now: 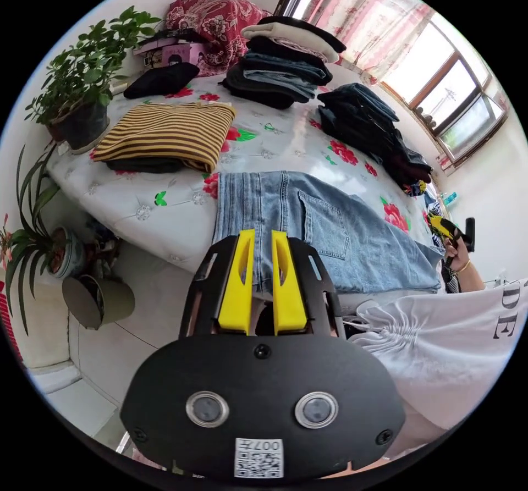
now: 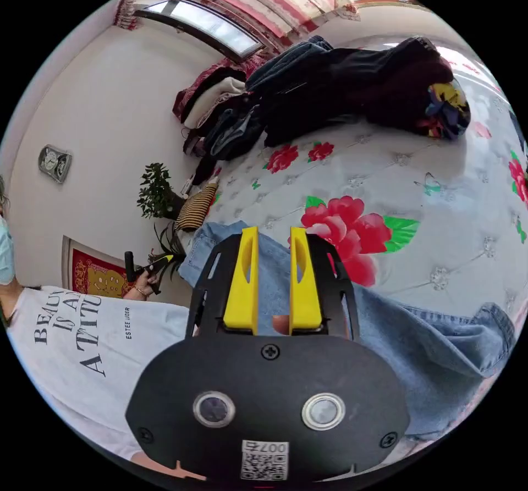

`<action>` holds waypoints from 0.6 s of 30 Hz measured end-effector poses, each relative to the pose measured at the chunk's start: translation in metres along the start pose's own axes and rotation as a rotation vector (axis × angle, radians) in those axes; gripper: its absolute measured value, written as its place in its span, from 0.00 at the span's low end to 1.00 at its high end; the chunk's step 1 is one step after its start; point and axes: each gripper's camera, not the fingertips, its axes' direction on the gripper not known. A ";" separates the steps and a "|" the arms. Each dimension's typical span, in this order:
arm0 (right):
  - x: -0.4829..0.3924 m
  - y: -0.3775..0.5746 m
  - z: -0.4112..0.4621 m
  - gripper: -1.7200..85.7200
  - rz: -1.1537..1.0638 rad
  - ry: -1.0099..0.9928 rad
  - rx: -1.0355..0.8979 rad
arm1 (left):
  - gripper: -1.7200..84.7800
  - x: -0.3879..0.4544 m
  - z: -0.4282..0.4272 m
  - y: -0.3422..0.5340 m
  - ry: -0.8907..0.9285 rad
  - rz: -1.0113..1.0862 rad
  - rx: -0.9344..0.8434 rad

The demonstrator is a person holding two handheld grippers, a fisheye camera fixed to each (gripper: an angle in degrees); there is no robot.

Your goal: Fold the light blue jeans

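Note:
The light blue jeans (image 1: 330,232) lie flat on the flowered bed (image 1: 181,205), folded lengthwise with one back pocket up. The waist is at the left of the left gripper view and the legs run right. My left gripper (image 1: 263,238) sits at the near edge by the waist, its yellow jaws almost together with denim in the slit. In the right gripper view the jeans (image 2: 440,348) stretch across the bed (image 2: 456,221). My right gripper (image 2: 273,235) hovers over their far edge with a narrow gap between its jaws. Each gripper appears in the other's view in the person's hand: right gripper (image 1: 446,230), left gripper (image 2: 147,266).
A striped folded top (image 1: 170,136) and stacks of folded dark clothes (image 1: 286,67) lie on the bed, with another dark pile (image 2: 352,84) further along it. Potted plants (image 1: 82,84) stand at the bed's end, and a pot (image 1: 96,298) lies on the floor. The person's white shirt (image 1: 451,342) is close by.

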 end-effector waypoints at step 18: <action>-0.030 -0.145 0.271 0.02 -0.019 -0.002 -0.347 | 0.02 0.075 0.140 -0.013 -0.358 0.132 -0.297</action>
